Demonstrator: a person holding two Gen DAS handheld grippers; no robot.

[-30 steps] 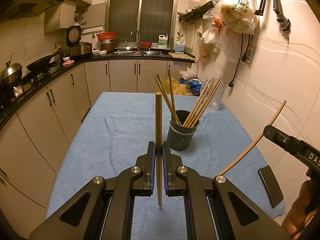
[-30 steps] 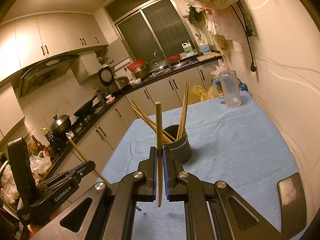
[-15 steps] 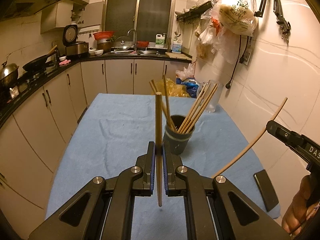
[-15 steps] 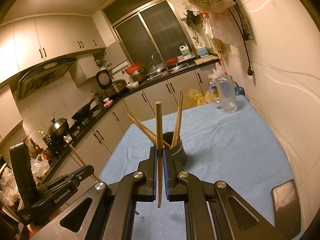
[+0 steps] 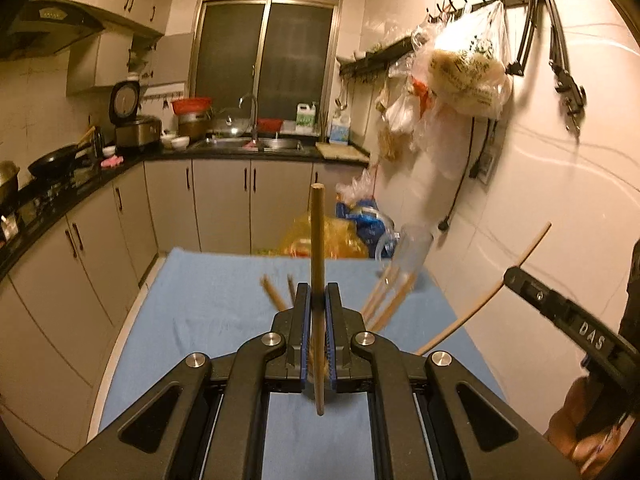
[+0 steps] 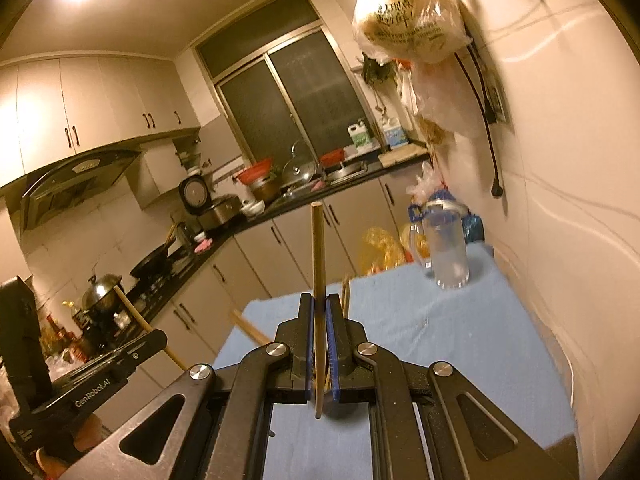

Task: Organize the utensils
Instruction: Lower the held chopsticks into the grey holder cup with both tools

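Observation:
My left gripper [image 5: 317, 304] is shut on a wooden chopstick [image 5: 317, 256] that stands upright between the jaws. My right gripper [image 6: 319, 312] is shut on another upright wooden chopstick [image 6: 318, 256]. The grey utensil cup is hidden behind the jaws in both views; only the tips of several chopsticks [image 5: 390, 294] standing in it show, also in the right wrist view [image 6: 345, 296]. The right gripper [image 5: 560, 312] with its chopstick shows at the right of the left wrist view. The left gripper [image 6: 100, 376] shows at the lower left of the right wrist view.
The table wears a blue cloth [image 5: 224, 304]. A clear glass mug [image 6: 446, 252] stands at its far right corner by the tiled wall. Plastic bags [image 5: 464, 68] hang on the wall above. Kitchen cabinets and a counter [image 5: 100, 208] run along the left and back.
Both grippers have tilted upward and moved closer over the cup, which has dropped behind the jaws. Each stays shut on its chopstick.

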